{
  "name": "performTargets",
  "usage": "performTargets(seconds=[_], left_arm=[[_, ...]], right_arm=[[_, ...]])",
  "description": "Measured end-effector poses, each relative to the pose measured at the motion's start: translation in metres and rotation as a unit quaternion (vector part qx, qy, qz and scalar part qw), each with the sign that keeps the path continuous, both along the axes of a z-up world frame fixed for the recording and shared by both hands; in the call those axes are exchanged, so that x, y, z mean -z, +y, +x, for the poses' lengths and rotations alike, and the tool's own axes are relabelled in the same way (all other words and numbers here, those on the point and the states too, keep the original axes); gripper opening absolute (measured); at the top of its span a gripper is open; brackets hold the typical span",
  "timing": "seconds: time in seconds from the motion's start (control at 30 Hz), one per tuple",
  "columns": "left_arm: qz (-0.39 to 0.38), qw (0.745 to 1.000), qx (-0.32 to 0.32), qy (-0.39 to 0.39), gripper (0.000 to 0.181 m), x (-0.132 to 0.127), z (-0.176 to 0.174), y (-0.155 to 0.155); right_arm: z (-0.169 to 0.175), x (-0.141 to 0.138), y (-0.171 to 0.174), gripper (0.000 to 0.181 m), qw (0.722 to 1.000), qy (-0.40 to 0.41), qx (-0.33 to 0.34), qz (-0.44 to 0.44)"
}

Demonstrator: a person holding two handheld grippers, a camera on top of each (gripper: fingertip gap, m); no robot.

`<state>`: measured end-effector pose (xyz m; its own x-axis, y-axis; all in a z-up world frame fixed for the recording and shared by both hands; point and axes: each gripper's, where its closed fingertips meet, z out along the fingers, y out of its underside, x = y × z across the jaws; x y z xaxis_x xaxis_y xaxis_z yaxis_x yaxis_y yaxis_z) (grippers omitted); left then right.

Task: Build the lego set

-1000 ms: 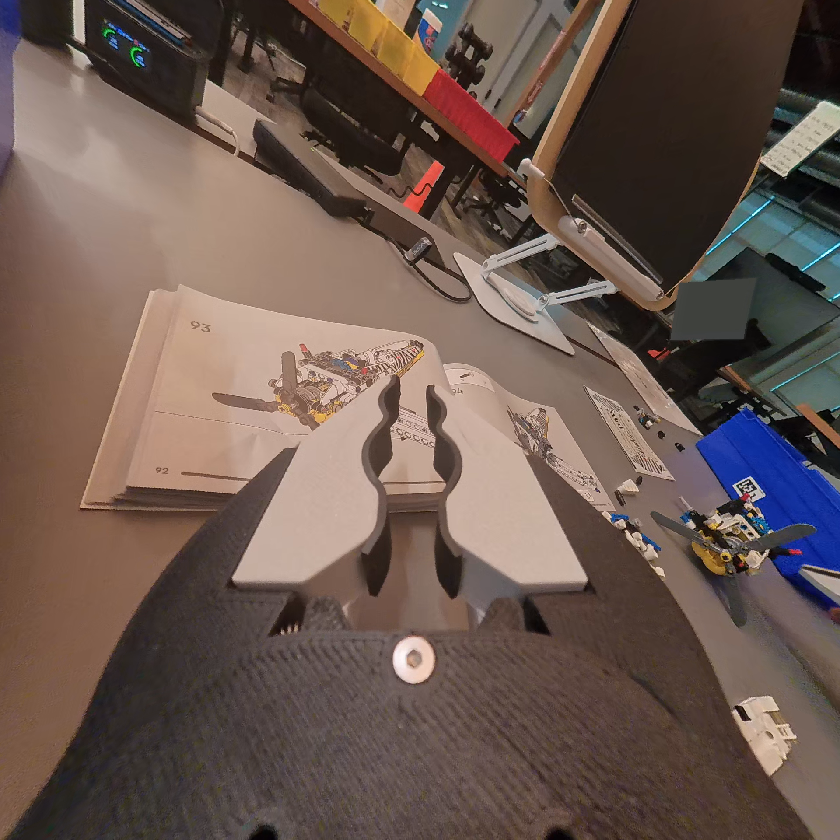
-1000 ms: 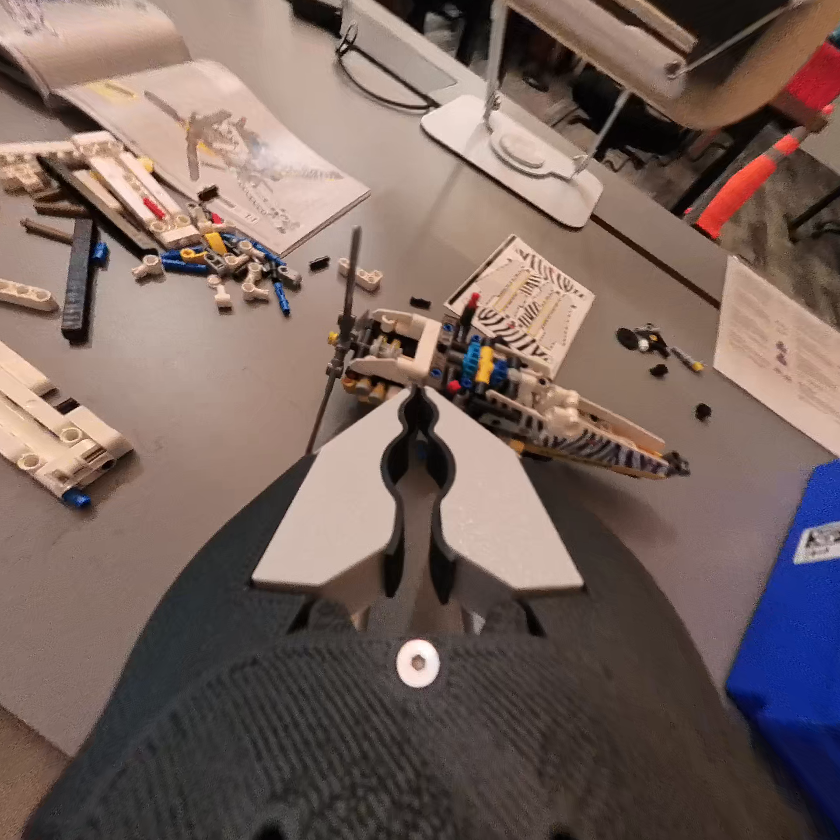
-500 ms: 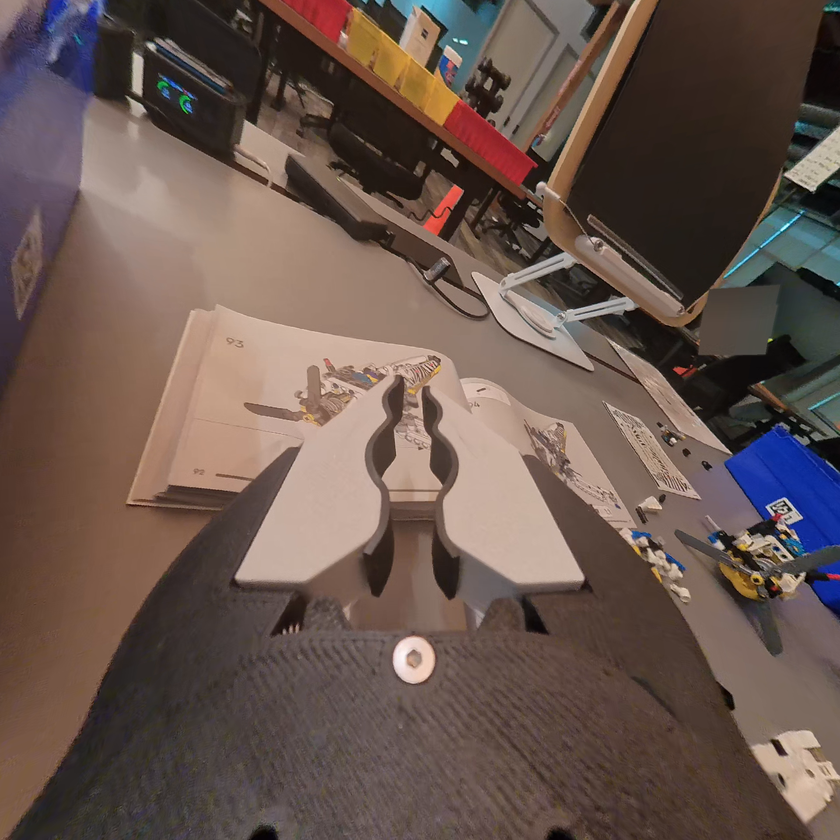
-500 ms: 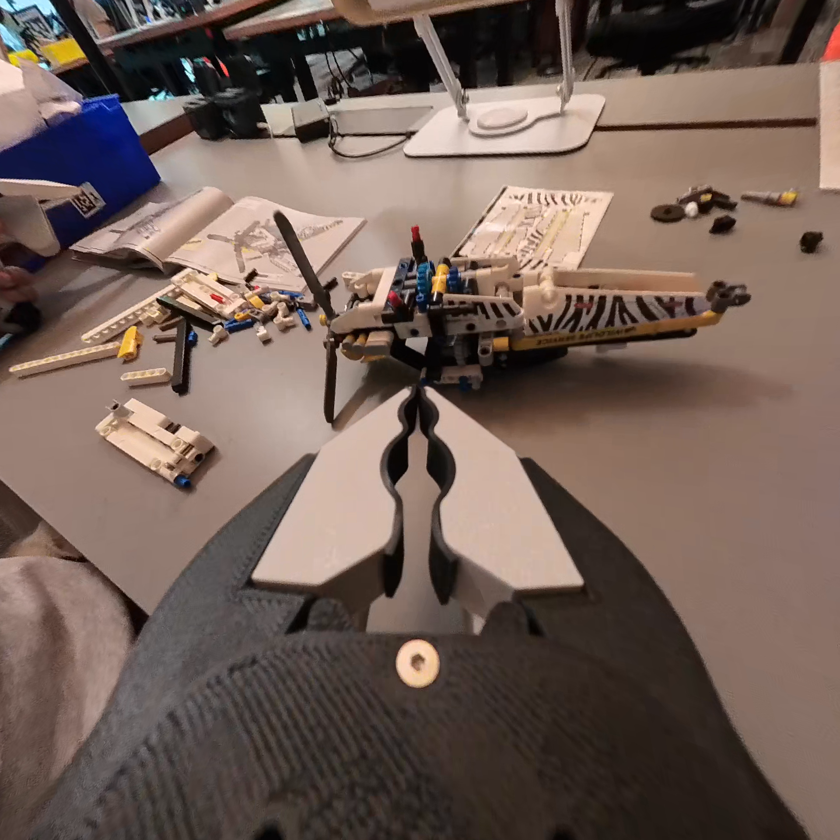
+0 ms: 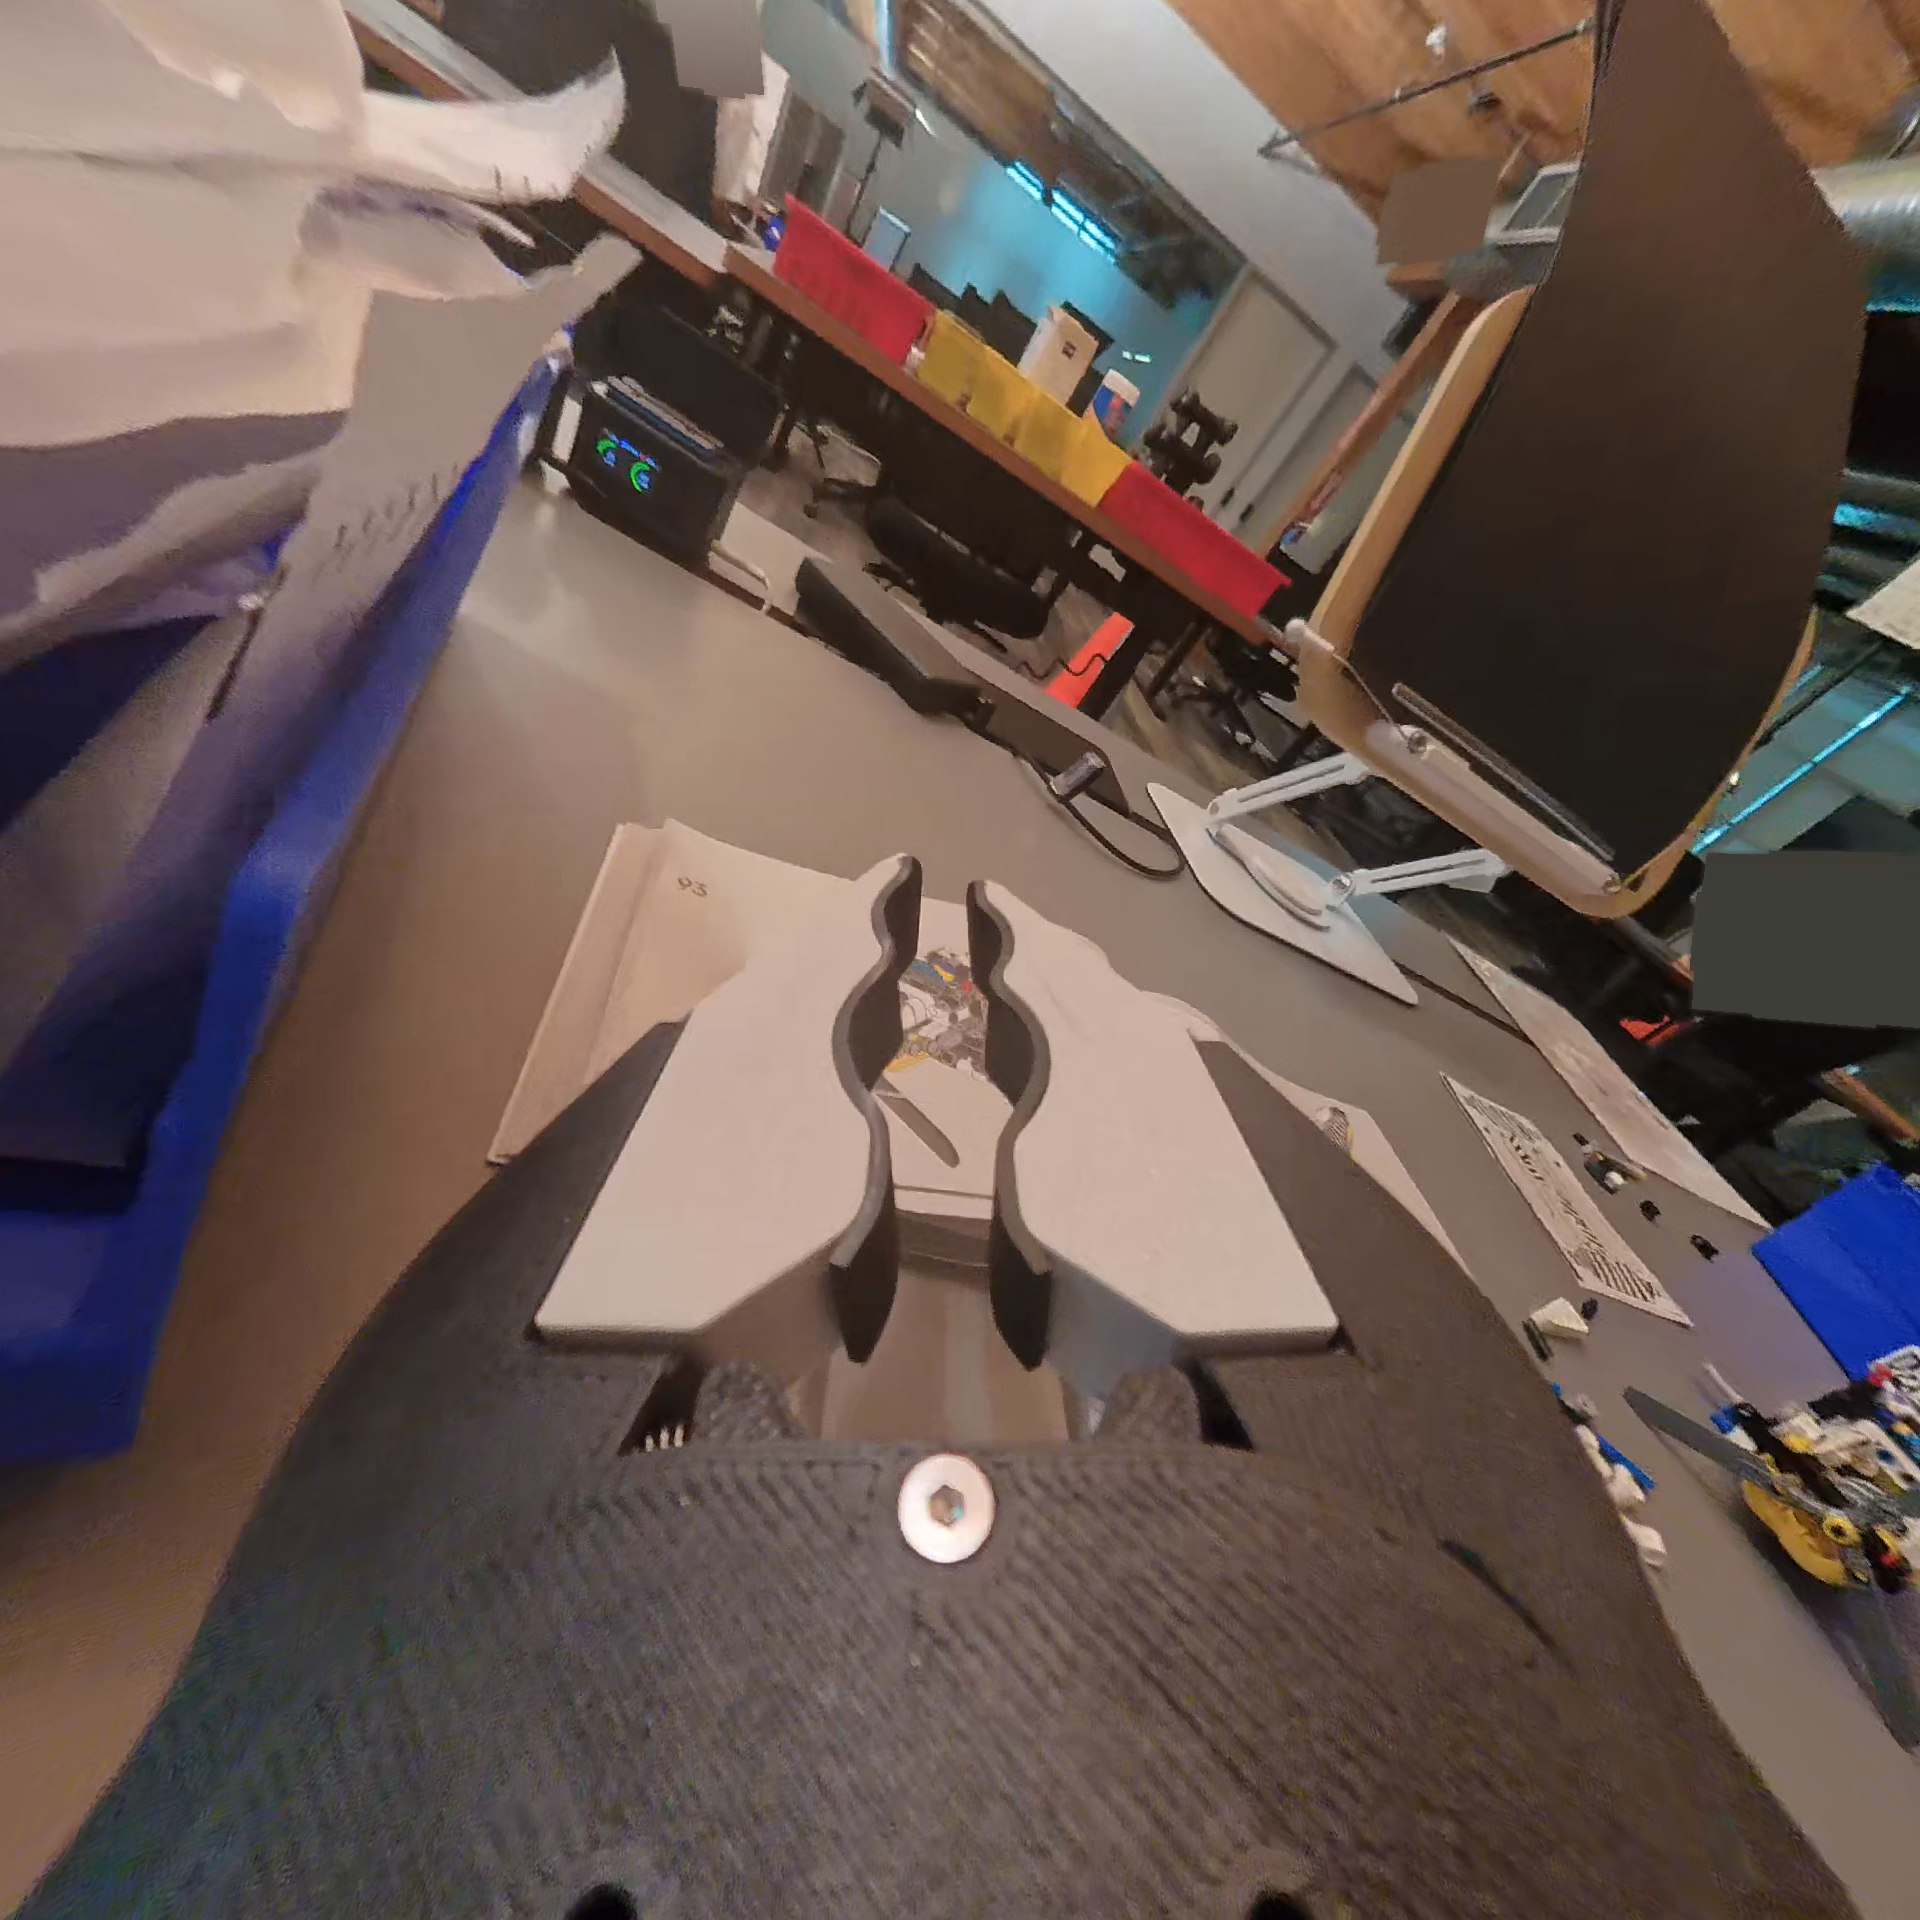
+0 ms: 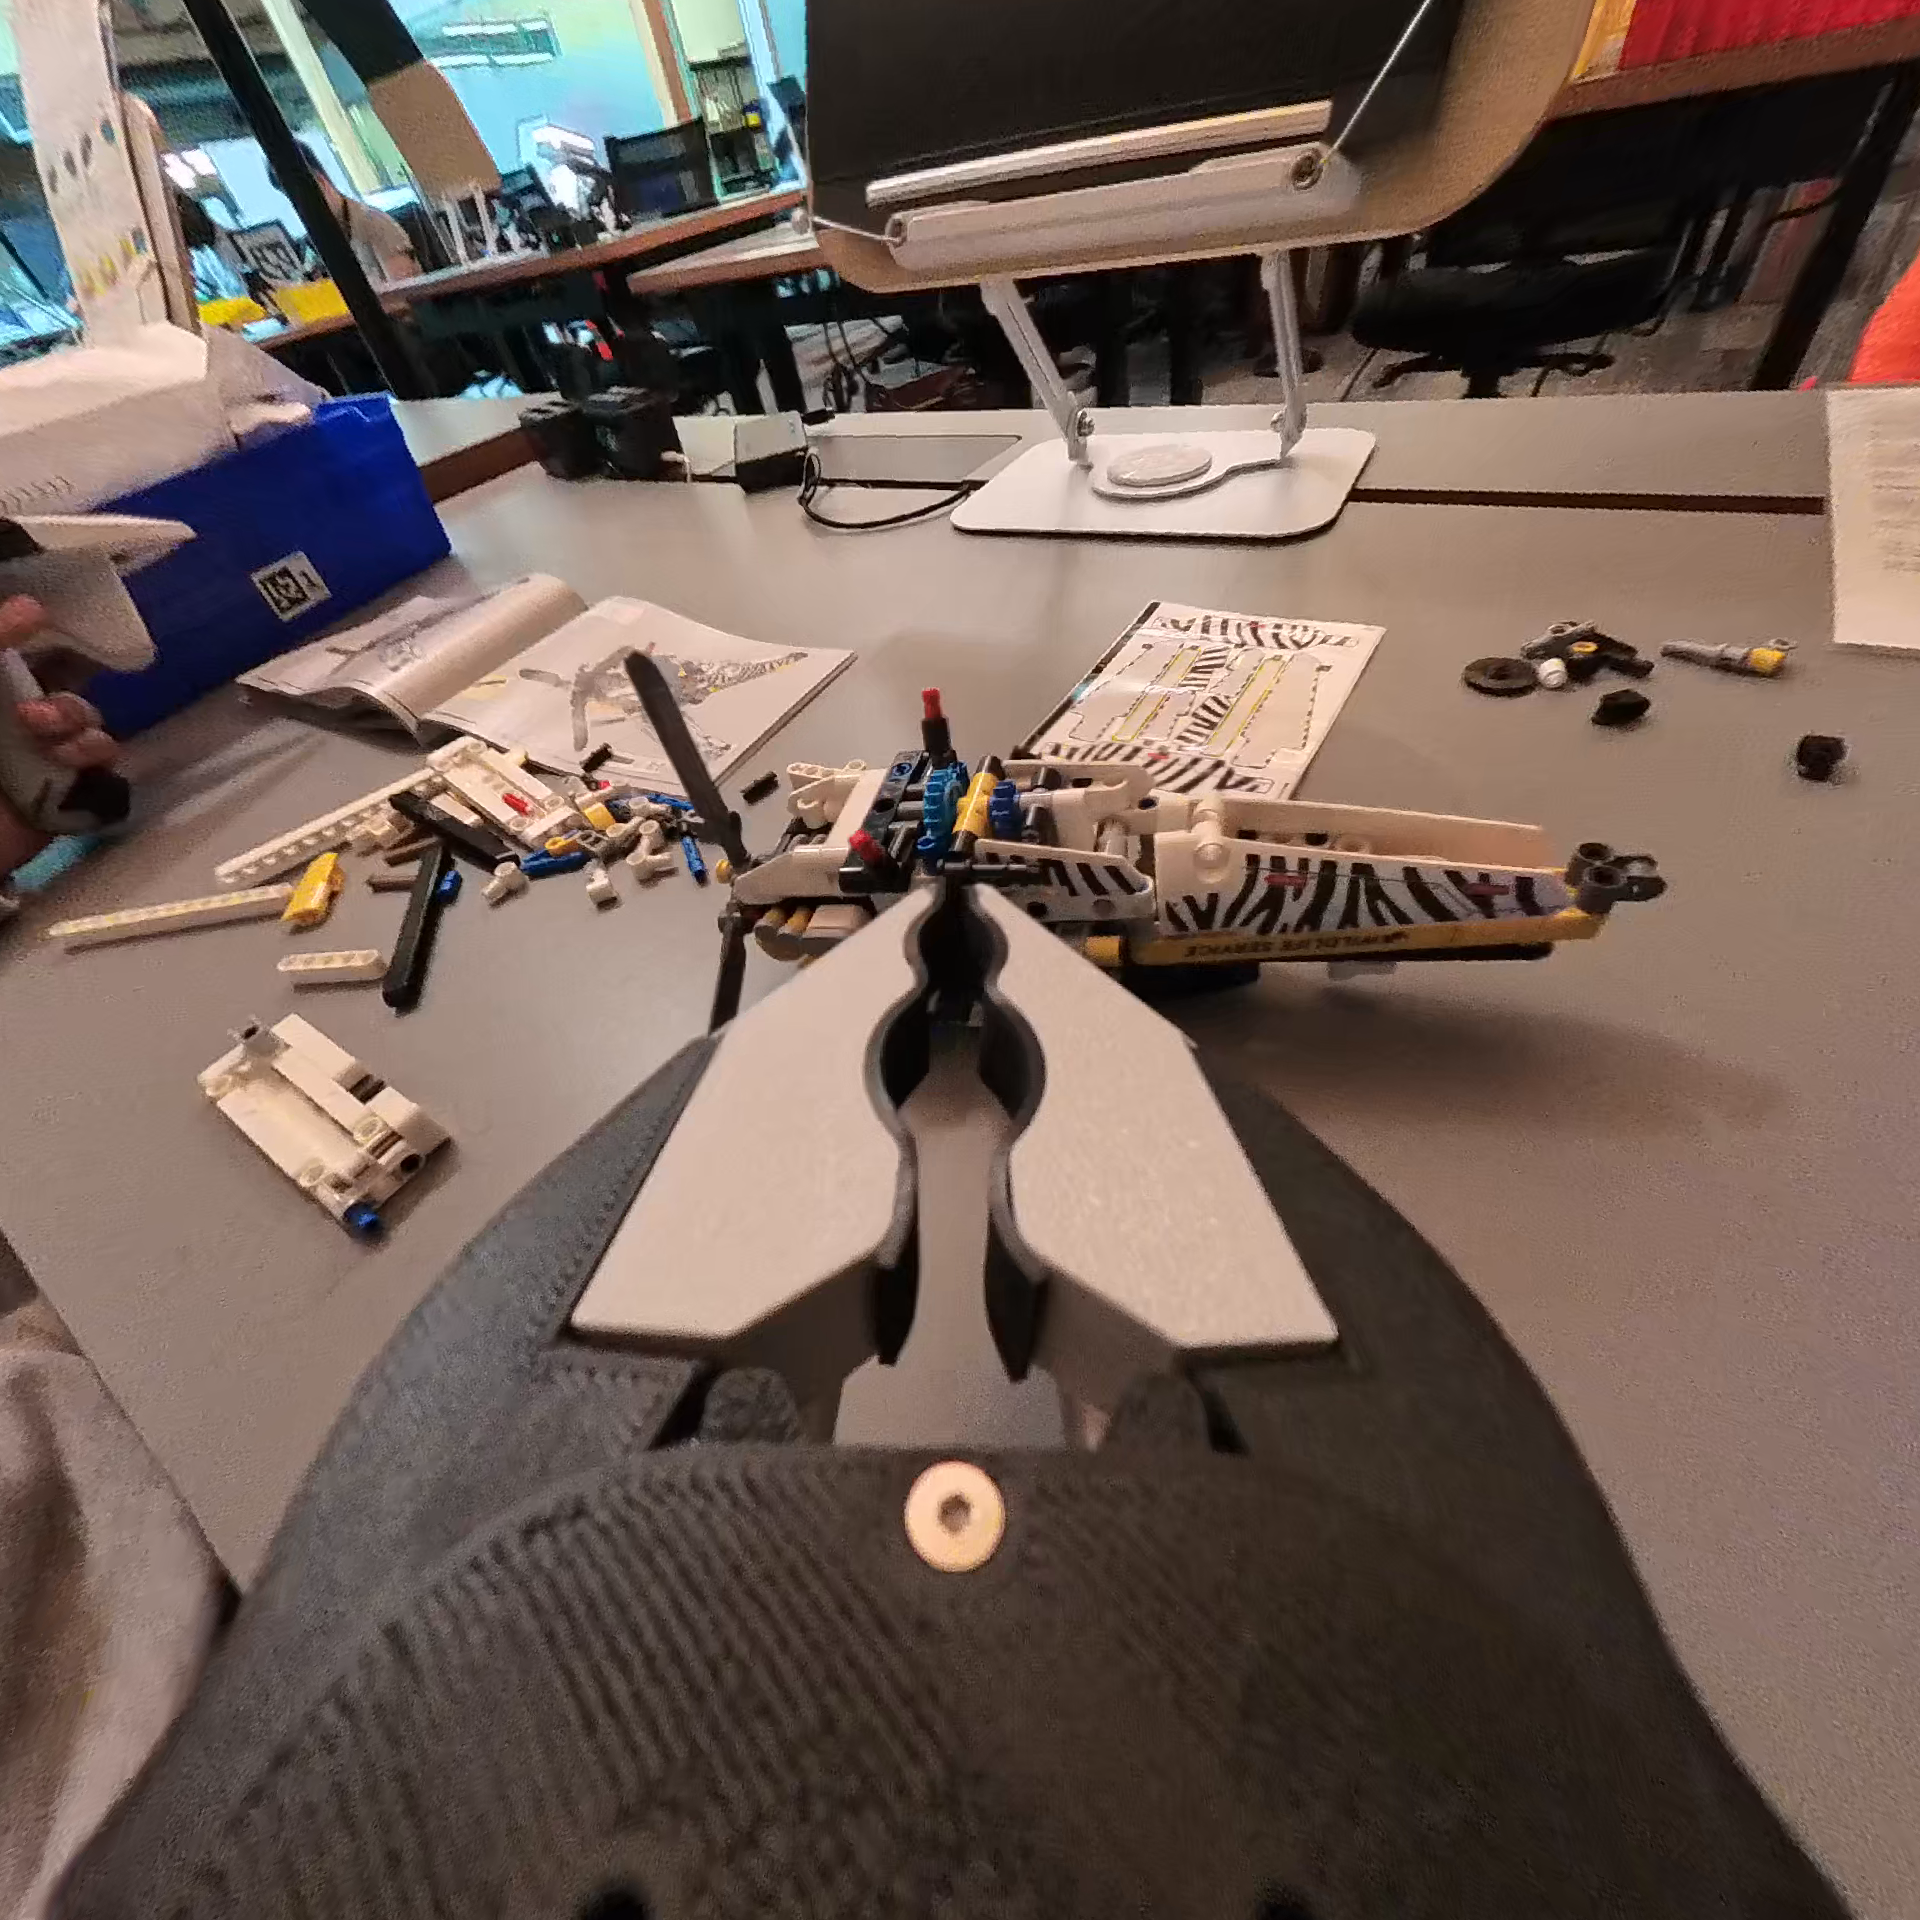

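Lying on its side at the middle of the right wrist view, the zebra-striped lego plane (image 6: 1143, 873) rests on the grey surface (image 6: 1455, 1195), its tail toward the right edge and its dark propeller (image 6: 686, 758) toward the left. The right tongs (image 6: 954, 902) sit just below it with tips nearly shut, holding nothing; whether they touch the model I cannot tell. Bare surface spreads to the lower right. Loose pieces (image 6: 499, 842) and a white sub-assembly (image 6: 322, 1122) crowd the left, below the open instruction booklet (image 6: 582, 675). A sticker sheet (image 6: 1226, 675) lies just above the plane. In the left wrist view, the left tongs (image 5: 943, 902) stand slightly parted and empty over the booklet, a blue bin (image 5: 260, 935) close along the left edge.
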<state>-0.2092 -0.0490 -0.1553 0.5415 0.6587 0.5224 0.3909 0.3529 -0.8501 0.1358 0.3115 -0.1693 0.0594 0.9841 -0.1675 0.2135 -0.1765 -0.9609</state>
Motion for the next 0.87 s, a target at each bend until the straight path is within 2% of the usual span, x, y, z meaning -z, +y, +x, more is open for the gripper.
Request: performTargets(seconds=[0.3,0.47,0.87], left_arm=[[0.013,0.999,0.033,-0.022,0.009,0.006,0.003,0.009],[0.012,0.999,0.035,-0.022,0.009,0.006,0.003,0.010],[-0.006,0.998,0.050,-0.024,0.010,0.010,0.006,0.017]], right_arm=[[0.002,-0.002,0.008,0.009,0.999,0.013,0.006,-0.042],[0.004,-0.010,0.005,0.021,0.998,0.041,-0.007,-0.042],[0.006,-0.014,0.007,0.031,0.997,0.055,-0.002,-0.045]])
